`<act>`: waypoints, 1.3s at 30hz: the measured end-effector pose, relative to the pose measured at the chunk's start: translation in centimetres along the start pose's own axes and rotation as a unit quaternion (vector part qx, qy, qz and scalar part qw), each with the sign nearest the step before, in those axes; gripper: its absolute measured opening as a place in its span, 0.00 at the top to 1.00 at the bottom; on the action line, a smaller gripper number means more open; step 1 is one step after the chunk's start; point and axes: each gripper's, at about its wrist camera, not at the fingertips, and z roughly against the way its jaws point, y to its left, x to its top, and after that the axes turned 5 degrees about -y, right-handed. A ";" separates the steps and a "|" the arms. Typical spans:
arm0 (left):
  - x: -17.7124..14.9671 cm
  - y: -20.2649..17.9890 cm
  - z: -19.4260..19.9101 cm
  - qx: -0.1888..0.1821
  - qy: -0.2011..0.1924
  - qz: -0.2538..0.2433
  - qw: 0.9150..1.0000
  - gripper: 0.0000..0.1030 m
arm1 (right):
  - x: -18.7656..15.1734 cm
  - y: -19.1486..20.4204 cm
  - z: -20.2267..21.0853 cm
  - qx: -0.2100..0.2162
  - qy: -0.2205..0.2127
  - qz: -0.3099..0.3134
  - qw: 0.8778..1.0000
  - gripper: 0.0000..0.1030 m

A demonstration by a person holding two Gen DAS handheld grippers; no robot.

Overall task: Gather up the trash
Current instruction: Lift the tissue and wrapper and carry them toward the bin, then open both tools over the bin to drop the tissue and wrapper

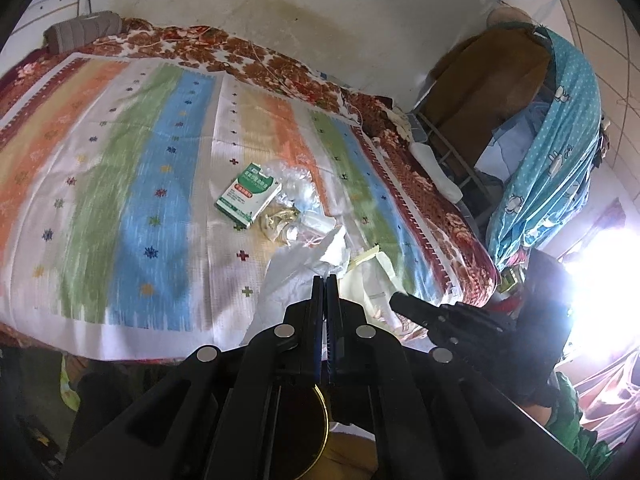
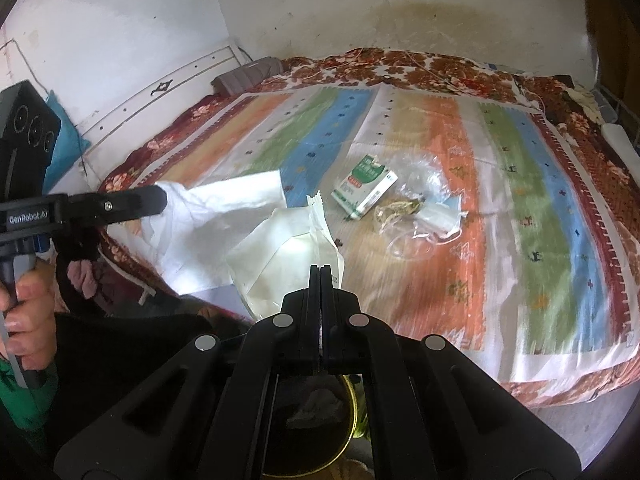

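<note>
A white plastic bag [image 2: 224,220] lies at the bed's near edge; it also shows in the left wrist view [image 1: 296,272]. My left gripper [image 1: 325,280] is shut on one side of the bag, and appears in the right wrist view [image 2: 160,200]. My right gripper [image 2: 320,270] is shut on the cream-coloured other side of the bag [image 2: 296,256]; it shows in the left wrist view [image 1: 396,300]. Beyond lie a green and white box [image 2: 362,190] [image 1: 248,196], clear plastic wrap [image 2: 424,178], a crumpled wrapper [image 2: 396,210] and a face mask [image 2: 438,220].
A striped sheet [image 2: 540,208] covers the bed over a floral blanket [image 1: 448,224]. A grey pillow [image 2: 248,74] lies at the headboard. A rack with blue dotted cloth [image 1: 560,128] stands beside the bed. A gold-rimmed bin [image 2: 320,420] is below my grippers.
</note>
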 end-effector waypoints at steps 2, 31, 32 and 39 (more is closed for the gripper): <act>-0.6 0.0 0.0 -0.002 0.002 0.001 1.000 0.99 | -0.5 0.2 0.1 0.001 0.003 -0.003 1.000 1.00; -6.9 1.9 0.3 0.048 0.042 0.048 0.997 0.99 | -7.0 2.3 -0.7 0.014 0.069 -0.012 0.997 1.00; -7.1 1.9 0.3 0.048 0.043 0.047 0.997 0.99 | -7.2 2.4 -0.8 0.014 0.071 -0.013 0.997 1.00; -8.7 1.8 0.2 0.058 0.056 0.046 0.996 0.99 | -8.8 3.1 -1.5 0.011 0.093 -0.007 0.996 1.00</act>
